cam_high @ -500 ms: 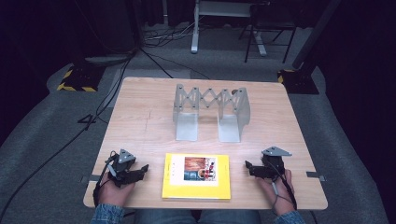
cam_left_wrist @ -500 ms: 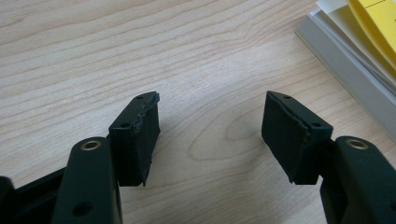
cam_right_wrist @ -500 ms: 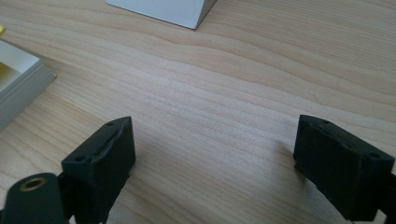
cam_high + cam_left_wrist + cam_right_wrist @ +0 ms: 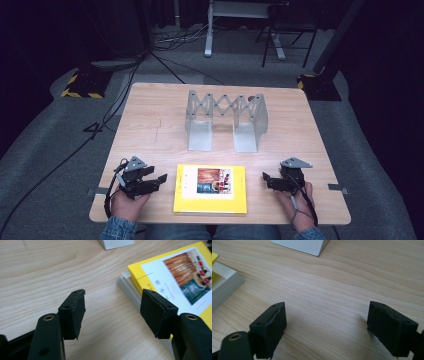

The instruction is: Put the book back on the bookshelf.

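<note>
Left gripper point(image 4: 152, 180) is sitting near the table's point(image 4: 150, 130) front-left corner, jaws spread apart with nothing between them, pointing toward the yellow book point(image 4: 210, 189). The book is lying flat at the middle of the front edge, just beside those jaws but not touching. Right gripper point(image 4: 270, 181) is resting near the front-right corner, jaws also wide apart over bare wood, a bit further off the book. The grey expanding rack point(image 4: 226, 120) is standing mid-table toward the back edge, leaving open wood between it and the book.
</note>
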{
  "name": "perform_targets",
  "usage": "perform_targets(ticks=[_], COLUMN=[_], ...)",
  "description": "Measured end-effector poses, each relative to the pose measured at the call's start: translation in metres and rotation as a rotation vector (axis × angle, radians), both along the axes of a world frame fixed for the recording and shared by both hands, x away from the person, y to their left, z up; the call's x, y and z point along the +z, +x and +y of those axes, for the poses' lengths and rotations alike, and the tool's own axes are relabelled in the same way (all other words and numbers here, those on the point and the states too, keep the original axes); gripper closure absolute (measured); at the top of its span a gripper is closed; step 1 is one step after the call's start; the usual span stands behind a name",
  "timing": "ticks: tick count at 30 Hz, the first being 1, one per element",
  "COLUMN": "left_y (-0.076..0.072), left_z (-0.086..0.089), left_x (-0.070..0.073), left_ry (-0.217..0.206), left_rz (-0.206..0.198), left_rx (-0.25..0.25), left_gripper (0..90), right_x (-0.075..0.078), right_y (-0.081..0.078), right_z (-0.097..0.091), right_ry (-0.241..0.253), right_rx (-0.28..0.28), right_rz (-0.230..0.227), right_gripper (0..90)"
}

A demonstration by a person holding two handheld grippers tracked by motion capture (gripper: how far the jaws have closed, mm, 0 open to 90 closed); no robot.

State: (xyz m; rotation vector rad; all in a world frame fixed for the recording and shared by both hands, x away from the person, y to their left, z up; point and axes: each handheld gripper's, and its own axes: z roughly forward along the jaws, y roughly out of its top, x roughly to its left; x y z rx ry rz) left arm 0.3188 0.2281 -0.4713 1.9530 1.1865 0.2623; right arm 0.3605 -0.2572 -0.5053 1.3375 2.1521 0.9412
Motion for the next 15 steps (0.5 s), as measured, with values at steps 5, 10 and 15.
perform_targets(ticks=[5,10,15], left_y=[0.0,0.002,0.005], left_z=[-0.015,-0.031,-0.042], left_x=[0.0,-0.004,-0.009], left_ry=[-0.005,0.001,0.004], left_rz=[0.014,0.047,0.083], left_rx=[-0.041,-0.081,-0.111], left_gripper=[35.4,34.2,34.0], right_x=[0.0,0.0,0.0], right_y=[0.0,0.0,0.0], right_z=[0.0,0.0,0.0], right_ry=[0.0,0.0,-0.001], right_rx=[0.0,0.003,0.008], right_rz=[0.0,-0.002,-0.003], right_gripper=[16.0,16.4,16.8])
